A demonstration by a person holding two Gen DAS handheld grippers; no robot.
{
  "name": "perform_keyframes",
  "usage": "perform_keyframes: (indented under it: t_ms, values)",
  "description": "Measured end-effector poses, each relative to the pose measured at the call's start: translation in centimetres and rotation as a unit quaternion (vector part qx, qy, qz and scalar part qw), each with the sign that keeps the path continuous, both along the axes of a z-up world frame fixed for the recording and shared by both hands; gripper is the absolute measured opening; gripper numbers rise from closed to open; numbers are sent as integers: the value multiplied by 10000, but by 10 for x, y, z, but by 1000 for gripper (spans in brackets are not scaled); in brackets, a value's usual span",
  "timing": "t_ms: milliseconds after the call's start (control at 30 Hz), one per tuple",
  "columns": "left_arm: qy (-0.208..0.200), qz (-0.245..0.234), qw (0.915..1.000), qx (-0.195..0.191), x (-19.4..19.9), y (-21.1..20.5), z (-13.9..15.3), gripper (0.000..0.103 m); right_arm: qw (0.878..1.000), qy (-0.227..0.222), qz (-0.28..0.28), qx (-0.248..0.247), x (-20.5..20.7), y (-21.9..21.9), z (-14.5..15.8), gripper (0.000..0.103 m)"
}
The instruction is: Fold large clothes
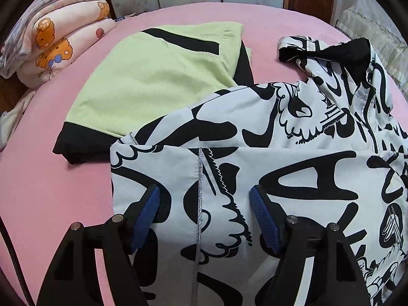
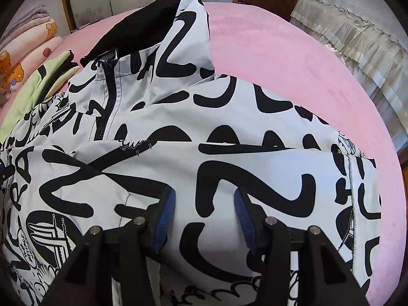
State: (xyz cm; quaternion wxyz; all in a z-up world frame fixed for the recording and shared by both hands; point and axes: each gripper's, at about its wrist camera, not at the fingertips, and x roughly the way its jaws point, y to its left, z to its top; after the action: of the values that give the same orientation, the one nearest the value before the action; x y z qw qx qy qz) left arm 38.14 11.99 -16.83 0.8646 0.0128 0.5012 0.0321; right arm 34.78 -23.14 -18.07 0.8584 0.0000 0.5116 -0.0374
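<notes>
While the left gripper stands wide and the right gripper narrower, both empty above the printed jacket on the pink bed, a green garment lies partly underneath, folded blankets beyond.

Both fisheye views are evenly bright with soft daylight. Straight lines bow strongly toward dark, vignetted corners. Faint shadows sit beneath the fingers.

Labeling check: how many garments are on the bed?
2: printed jacket nearest, under both grippers; green top behind it, partly under the jacket. The folded blankets not counted; more may be hidden.
</notes>
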Motion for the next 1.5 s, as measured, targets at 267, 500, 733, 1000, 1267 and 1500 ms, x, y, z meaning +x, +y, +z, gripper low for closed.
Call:
perform_keyframes:
  t_ms: [267,500,733,1000,1267,1500]
  values:
    - [118,-258,9995,158,0,-12,7,72,9999,64,111,-11,-6,-2,1,49]
    - [62,-615,9981,7,8,-38,28,72,9993,330,132,110,-1,-4,3,49]
    - [50,-736,9969,-274,47,-61,54,72,9948,527,-9,871,27,-18,31,49]
    - [23,-723,9973,-79,124,-89,75,72,9974,-294,82,652,114,2,102,49]
    - [-74,-554,9984,30,196,-110,76,72,9937,-1020,212,421,211,43,135,49]
    - [-102,-687,9976,26,236,-137,60,72,9979,-587,254,39,256,40,110,49]
